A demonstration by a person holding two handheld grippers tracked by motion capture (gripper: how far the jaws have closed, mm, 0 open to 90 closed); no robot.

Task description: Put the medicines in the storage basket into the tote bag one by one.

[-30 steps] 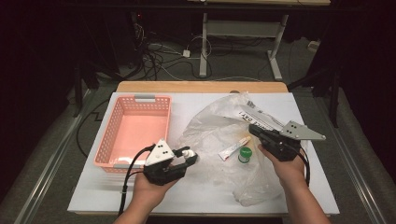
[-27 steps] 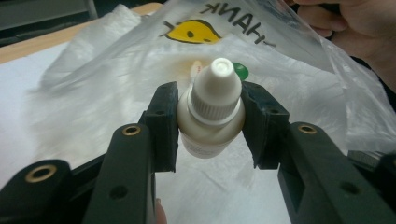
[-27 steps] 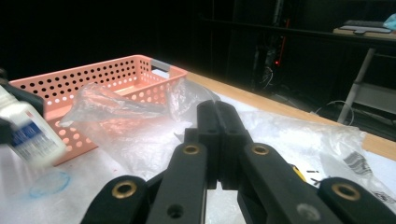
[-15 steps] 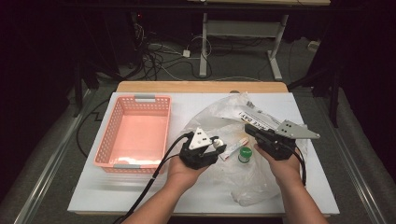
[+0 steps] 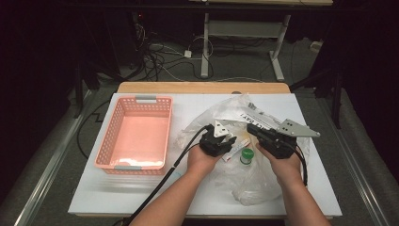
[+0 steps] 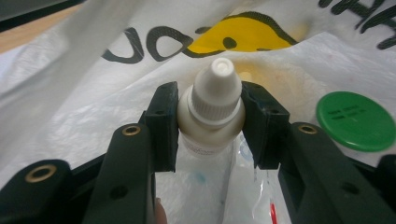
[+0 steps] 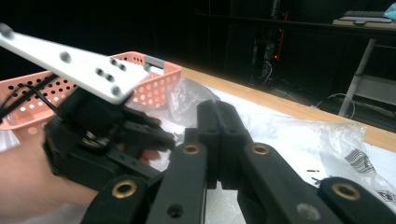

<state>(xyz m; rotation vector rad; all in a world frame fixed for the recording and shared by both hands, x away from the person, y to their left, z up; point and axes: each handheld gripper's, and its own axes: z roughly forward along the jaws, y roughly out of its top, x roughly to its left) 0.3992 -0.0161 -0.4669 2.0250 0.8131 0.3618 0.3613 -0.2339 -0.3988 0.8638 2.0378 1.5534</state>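
Left hand-held gripper (image 6: 210, 126), rightward, around dropper bottle (image 6: 211, 109)

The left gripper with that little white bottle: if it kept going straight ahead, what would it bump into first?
Probably the plastic bag. The left gripper, shut on the white dropper bottle, points at the bag's printed film just beyond the tip; depth is unclear. The green cap lies off to the side.
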